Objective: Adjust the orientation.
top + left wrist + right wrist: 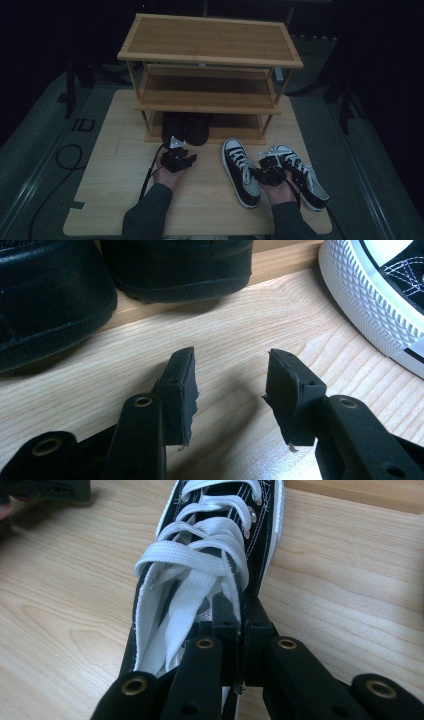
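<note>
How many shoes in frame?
4: two black-and-white sneakers on the table, left sneaker clamped by the right gripper, right sneaker beside it; two black shoes on the rack's bottom shelf.

Black-white sneaker [210, 570] upright, collar pinched, on table

A pale wooden bench [115, 200] stands on grey floor [35, 150] in a dark room. A three-tier wooden rack [210, 45] stands at its far edge.
</note>
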### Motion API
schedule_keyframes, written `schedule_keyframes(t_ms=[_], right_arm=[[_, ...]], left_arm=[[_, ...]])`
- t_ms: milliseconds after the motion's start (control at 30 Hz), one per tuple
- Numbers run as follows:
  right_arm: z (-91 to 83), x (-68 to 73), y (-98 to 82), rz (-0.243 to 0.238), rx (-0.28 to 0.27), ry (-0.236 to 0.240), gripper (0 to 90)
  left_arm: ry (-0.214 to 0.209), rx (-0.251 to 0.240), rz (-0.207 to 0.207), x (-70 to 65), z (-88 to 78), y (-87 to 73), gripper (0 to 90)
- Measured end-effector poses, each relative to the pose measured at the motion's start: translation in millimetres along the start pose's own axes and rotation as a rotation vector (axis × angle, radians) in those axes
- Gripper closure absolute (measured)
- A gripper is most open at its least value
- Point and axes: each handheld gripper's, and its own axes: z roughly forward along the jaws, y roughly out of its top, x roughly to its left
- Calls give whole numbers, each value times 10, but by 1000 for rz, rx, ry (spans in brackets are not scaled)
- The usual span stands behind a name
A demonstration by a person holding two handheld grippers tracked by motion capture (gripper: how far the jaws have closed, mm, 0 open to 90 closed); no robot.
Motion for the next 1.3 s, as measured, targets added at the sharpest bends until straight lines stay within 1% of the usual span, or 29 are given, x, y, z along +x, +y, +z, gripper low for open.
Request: schedule_keyframes(t_ms=[300, 433, 767, 867, 1033, 1067, 1300], right_arm=[[-35, -62, 17, 21, -18, 36, 881], [-40, -79, 23, 26, -18, 44, 882], [-72, -128, 78, 6, -18, 73, 881], [-101, -154, 103, -7, -22, 82, 881], [-167, -194, 152, -24, -36, 95, 881], [-200, -207, 175, -39, -42, 100, 881], [-293, -215, 249, -70, -57, 114, 881]], left_arm=[[0, 0, -1, 0, 0, 0, 554], [0, 0, 0, -1, 0, 0, 553], [1, 1, 1, -1, -1, 0, 553], [1, 1, 2, -1, -1, 0, 553], [0, 1, 2, -1, -1, 0, 553], [1, 1, 2, -1, -1, 0, 553], [2, 1, 3, -3, 0, 0, 553]])
